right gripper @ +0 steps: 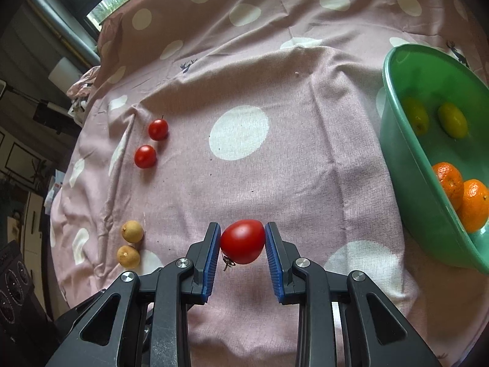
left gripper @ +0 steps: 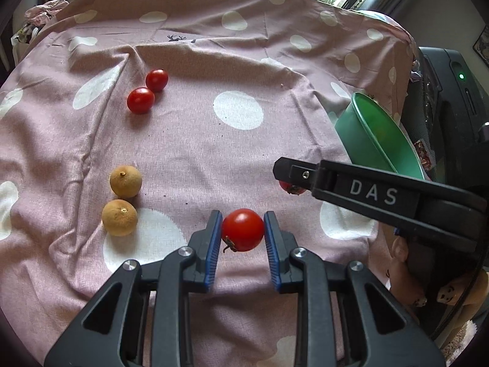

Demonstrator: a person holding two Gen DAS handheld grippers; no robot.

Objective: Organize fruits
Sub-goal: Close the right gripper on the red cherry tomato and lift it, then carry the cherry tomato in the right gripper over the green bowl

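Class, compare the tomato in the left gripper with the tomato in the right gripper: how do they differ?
The left gripper's tomato looks round; the right gripper's tomato is more egg-shaped. The left gripper's tomato is seen whole in its own view; the right gripper's tomato is mostly hidden there behind the right gripper. Both are red, keep a dried stem, and are clamped between blue pads.

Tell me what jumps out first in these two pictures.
Each gripper is clamped on a red tomato: the left gripper on a round tomato, the right gripper on a larger tomato. At the right sits a green bowl holding oranges.
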